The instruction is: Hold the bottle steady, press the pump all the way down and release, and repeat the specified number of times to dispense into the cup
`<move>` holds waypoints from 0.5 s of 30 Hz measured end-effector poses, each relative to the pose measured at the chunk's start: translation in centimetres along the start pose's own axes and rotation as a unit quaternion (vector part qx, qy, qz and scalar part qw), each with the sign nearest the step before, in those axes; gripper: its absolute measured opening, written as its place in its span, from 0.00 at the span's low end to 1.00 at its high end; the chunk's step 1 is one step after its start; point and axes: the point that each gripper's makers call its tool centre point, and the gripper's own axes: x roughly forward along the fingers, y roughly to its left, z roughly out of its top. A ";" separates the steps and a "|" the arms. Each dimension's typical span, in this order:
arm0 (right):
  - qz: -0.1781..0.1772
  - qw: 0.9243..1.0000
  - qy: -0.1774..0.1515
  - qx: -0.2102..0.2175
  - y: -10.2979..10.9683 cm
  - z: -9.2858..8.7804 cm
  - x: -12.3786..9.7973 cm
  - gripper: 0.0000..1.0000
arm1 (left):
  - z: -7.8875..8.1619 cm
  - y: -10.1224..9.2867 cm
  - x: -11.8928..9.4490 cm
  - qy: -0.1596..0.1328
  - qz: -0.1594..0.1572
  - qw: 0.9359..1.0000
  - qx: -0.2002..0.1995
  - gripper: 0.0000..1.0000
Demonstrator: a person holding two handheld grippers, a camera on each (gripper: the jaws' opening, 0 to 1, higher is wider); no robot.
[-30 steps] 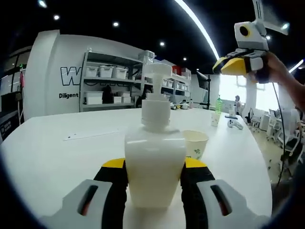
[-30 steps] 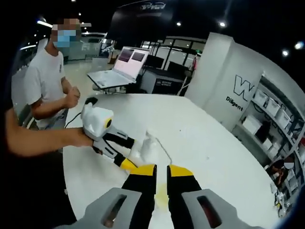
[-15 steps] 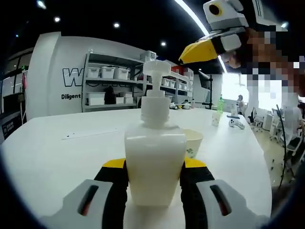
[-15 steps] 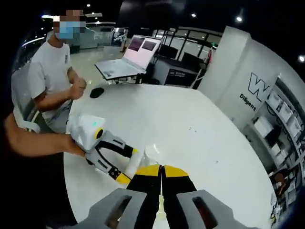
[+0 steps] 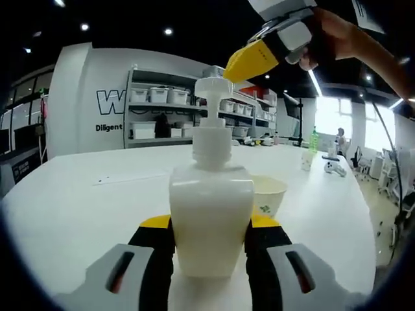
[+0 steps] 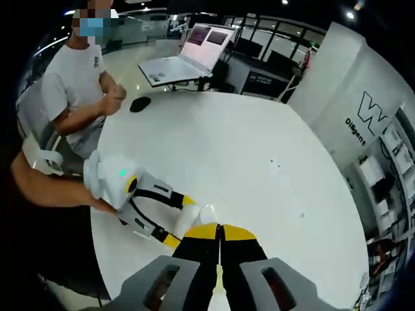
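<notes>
Bottle (image 5: 211, 220) sits clamped in the left gripper (image 5: 209, 243); right gripper (image 5: 253, 59), jaws closed and empty, hovers above the pump (image 5: 213, 91). Off-center push could tip it or miss the cup (image 5: 267, 195) to the right.

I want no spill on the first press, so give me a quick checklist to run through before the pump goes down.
1. Left gripper clamps the bottle: ok.
2. Bottle upright on the table: ok.
3. Right gripper shut, tips above the pump head: ok; touching it: cannot tell.
4. Pump head up, not pressed: ok.
5. Cup beside and behind the bottle: ok.
6. Spout over the cup: cannot tell.
</notes>
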 end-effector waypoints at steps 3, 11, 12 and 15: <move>0.005 0.999 0.020 -0.031 -0.6 0.4 0.1 0.00 | -0.1 0.1 0.2 0.003 0.007 1.000 -0.004 0.40; 0.037 0.993 0.093 -0.065 0.7 0.3 0.7 0.00 | -0.5 0.2 0.4 0.007 0.007 1.000 0.001 0.40; 0.045 0.991 0.108 -0.070 0.8 0.2 0.7 0.00 | -0.5 0.2 0.4 0.008 0.007 1.000 0.002 0.40; 0.066 0.978 0.165 -0.110 1.9 -0.3 0.3 0.00 | -0.6 0.3 0.5 0.008 0.007 1.000 0.004 0.40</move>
